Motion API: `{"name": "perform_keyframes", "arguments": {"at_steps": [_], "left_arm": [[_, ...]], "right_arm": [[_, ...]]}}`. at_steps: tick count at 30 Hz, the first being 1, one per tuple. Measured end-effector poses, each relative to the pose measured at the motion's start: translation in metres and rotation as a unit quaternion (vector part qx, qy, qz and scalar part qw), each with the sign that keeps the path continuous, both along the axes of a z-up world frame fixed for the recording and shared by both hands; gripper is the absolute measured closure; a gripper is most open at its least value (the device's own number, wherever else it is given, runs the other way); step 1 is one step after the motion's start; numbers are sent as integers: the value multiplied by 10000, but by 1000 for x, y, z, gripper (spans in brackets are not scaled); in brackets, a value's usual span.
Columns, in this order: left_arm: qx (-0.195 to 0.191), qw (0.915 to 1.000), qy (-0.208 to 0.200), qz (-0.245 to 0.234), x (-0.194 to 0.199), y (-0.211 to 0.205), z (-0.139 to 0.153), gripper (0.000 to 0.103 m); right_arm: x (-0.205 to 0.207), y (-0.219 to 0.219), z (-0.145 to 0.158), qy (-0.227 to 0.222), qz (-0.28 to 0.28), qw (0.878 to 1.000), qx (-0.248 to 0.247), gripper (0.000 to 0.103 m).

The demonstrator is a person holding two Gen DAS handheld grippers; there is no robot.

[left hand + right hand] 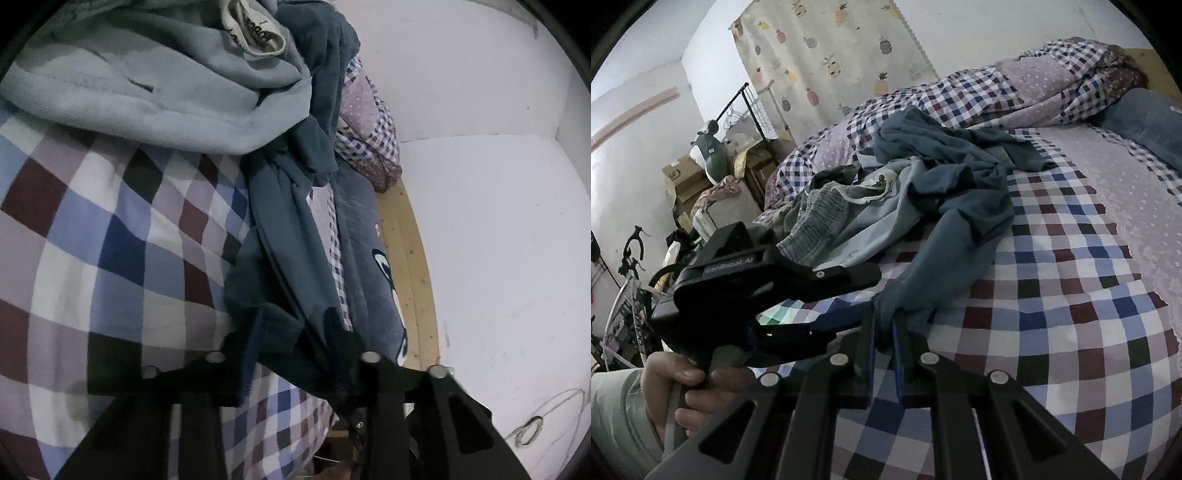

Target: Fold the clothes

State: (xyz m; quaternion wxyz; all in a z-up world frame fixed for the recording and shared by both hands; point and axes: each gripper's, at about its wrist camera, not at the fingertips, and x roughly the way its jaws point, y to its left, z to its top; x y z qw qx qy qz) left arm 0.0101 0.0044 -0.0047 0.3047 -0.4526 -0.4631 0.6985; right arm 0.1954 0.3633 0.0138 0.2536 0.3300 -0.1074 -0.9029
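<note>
Right gripper (884,332): jaws narrow, pinched on the near end of a teal garment (960,192). That end is bunched into a thin rope between the blue-lined fingers (899,354); the rest trails away and spreads crumpled on the checked bedsheet (1071,332) mid-bed.

Left gripper (827,295): seen in the right wrist view to the left of the right gripper, held by a hand (683,387), fingers spread over the sheet with an open gap between them. In its own view the left gripper (291,354) has teal cloth (280,236) running down into the gap; cannot tell whether either finger touches it.

Pile: a light blue garment (871,221) with a cream neckband lies left of the teal one, touching it; a grey ribbed piece (816,221) sits at its left edge.

Far side: checked and dotted quilt (1015,88) heaped along the bed; dark blue pillow (1145,122) at far right. Pineapple-print curtain (831,55) on the wall behind.
</note>
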Motion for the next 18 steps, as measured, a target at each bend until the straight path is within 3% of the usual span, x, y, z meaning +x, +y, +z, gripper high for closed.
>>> {"name": "perform_keyframes", "arguments": {"at_steps": [9, 16, 18], "left_arm": [[-208, 9997, -24, 96, -3, -5, 1, 90], [-252, 9993, -253, -54, -9, -1, -5, 89], [-297, 9991, -262, -127, -9, 2, -3, 82]], "right_arm": [[-3, -5, -5, -49, 3, 9993, 383, 93], [-9, -3, -12, -218, -207, 9964, 791, 88], [-9, -2, -15, -262, -223, 9956, 873, 87]]}}
